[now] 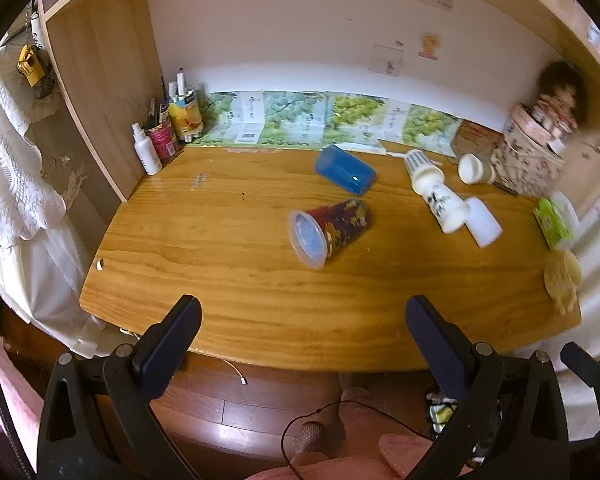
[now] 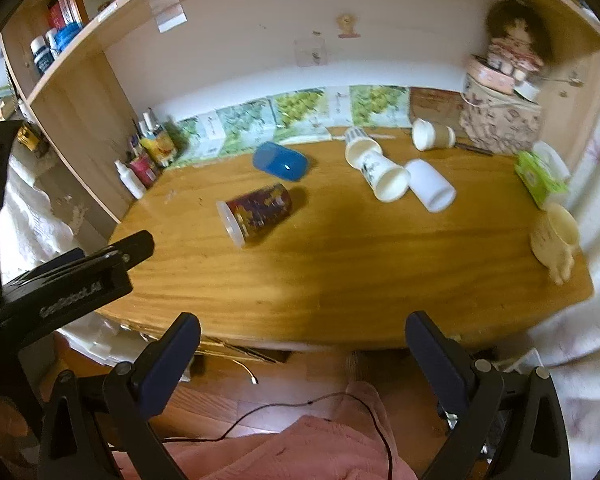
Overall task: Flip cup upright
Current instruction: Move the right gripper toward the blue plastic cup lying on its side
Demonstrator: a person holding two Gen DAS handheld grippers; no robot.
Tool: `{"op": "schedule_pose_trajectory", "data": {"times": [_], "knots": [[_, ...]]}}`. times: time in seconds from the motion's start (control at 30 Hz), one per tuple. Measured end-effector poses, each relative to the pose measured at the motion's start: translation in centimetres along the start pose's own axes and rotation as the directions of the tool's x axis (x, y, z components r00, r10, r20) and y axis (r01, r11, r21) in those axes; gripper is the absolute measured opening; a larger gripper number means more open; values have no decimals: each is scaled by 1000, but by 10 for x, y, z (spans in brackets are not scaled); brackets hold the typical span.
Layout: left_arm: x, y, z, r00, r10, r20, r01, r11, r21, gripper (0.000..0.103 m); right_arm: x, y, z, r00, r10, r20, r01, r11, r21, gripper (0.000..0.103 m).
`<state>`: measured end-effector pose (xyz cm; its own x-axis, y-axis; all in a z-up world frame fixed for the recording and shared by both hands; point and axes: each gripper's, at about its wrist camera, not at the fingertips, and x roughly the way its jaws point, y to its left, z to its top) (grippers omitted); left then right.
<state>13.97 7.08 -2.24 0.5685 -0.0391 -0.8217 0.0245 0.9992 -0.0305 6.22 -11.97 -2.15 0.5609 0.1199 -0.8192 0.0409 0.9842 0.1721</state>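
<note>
We hold the left gripper (image 1: 302, 320) and right gripper (image 2: 302, 334) at the near edge of the table (image 1: 228, 280), jaws wide apart, gripping nothing. Mid-table the dark red cup (image 1: 336, 224) lies on its side, its mouth toward us and seemingly empty. Beyond it lies a blue cup (image 1: 346, 169); farther right several white cups (image 1: 440, 196) also lie tipped.
</note>
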Motion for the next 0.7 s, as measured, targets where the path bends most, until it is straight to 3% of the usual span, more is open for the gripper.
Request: {"op": "schedule_pose_trajectory", "data": {"times": [0.37, 0.7], "knots": [[33, -14, 65, 998, 54, -45, -58, 993, -100, 102, 35, -22, 83, 993, 119, 18, -116, 986, -118, 103], [76, -15, 113, 979, 160, -127, -184, 961, -206, 102, 89, -42, 158, 980, 199, 5, -194, 960, -200, 103]]}}
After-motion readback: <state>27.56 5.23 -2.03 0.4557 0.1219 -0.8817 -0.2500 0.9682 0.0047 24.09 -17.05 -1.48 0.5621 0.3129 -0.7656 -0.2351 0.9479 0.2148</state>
